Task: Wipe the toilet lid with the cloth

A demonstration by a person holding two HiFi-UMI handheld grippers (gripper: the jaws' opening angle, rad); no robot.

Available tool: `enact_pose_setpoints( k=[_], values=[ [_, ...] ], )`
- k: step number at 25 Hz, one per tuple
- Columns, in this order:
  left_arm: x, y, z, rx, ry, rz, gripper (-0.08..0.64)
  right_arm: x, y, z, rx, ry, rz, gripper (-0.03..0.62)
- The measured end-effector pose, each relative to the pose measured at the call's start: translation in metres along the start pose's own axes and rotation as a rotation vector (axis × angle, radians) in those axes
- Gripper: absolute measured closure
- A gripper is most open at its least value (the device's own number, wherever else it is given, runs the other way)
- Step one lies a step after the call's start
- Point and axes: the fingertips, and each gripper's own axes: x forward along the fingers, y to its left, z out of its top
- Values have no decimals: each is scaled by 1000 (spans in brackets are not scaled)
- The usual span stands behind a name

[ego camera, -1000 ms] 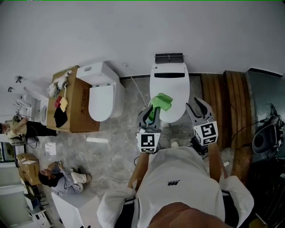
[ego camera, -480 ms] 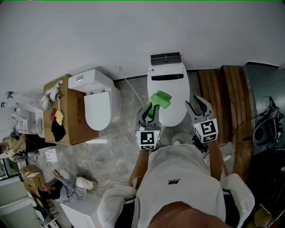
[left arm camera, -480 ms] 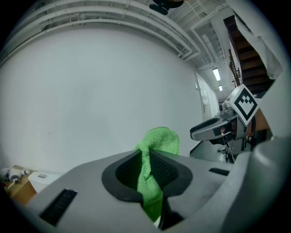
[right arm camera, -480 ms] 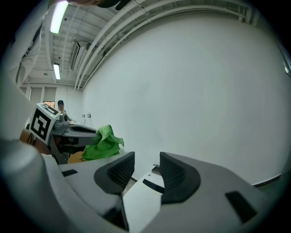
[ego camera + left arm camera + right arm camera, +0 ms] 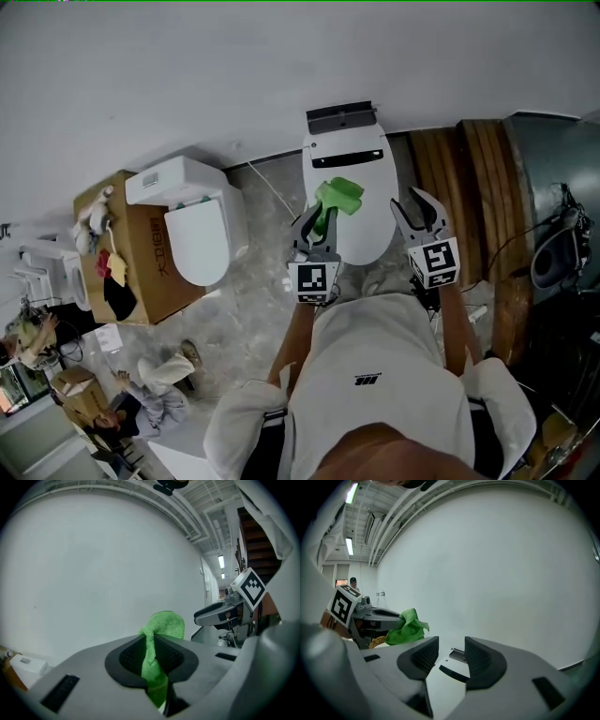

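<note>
Cloth [image 5: 337, 199], green, is pinched between the left gripper [image 5: 317, 223]'s closed jaws and bunches out past their tips, over the white toilet lid [image 5: 370, 230]. Beside it, the right gripper [image 5: 419, 214] has its jaws apart with nothing between them.

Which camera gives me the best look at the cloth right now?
The left gripper view: the cloth sits close and centred, pinched in the jaws of the left tool. The head view shows the cloth small, over the toilet lid. The right gripper view shows it off to the left, bunched at that tool's tip.
</note>
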Motion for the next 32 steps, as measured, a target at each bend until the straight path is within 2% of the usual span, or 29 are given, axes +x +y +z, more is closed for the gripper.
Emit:
enact_pose_setpoints(
  k=[10,16,21,32],
  values=[
    [72,-4,-25,-17,40,-104,492,52,-30,-22,18,70,-12,411],
    [123,-23,-50,-33,87,-128,492,75,-62,-51,43,118,11,411],
    [169,-41,-80,-45,146,-108,492,99,-94,-87,63,161,57,411],
    [259,-71,-169,-137,299,3,492,156,-160,-176,91,275,184,411]
  ],
)
